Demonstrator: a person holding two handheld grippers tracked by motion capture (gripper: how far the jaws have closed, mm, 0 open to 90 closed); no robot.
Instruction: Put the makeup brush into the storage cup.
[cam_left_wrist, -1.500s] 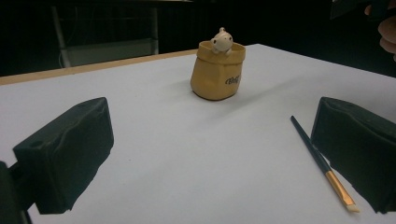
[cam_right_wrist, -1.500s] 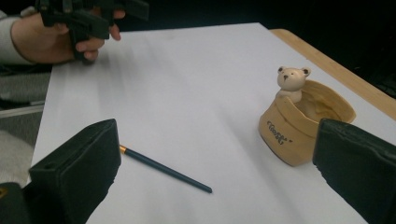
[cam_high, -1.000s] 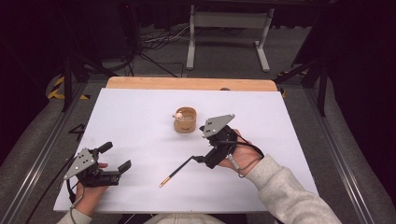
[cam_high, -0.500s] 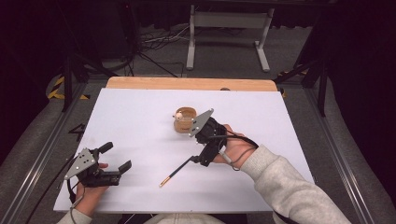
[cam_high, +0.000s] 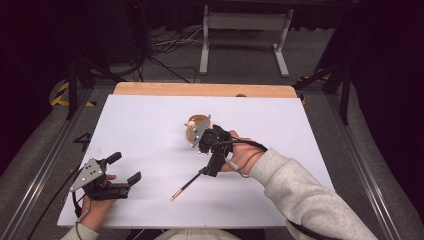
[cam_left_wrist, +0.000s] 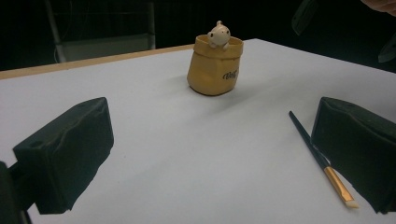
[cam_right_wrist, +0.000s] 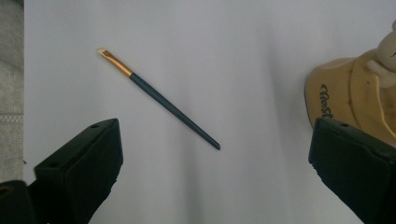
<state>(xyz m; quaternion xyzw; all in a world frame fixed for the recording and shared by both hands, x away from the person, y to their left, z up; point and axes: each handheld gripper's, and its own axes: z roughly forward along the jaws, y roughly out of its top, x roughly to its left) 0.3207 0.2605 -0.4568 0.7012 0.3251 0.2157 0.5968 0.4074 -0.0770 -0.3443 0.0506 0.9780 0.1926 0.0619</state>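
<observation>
White tabletop (cam_high: 150, 130), wooden far edge (cam_high: 200, 89), dark surroundings.

We see a slim brush (cam_right_wrist: 159, 97) lying flat on the white surface (cam_high: 150, 125), with a dark blue handle, a gold ferrule and a pale angled tip pointing toward the near left. Just beyond its handle end stands a tan, sack-shaped pot (cam_left_wrist: 214, 66), upright near the middle, with a small cream figure (cam_left_wrist: 218, 34) perched on its rim.
</observation>
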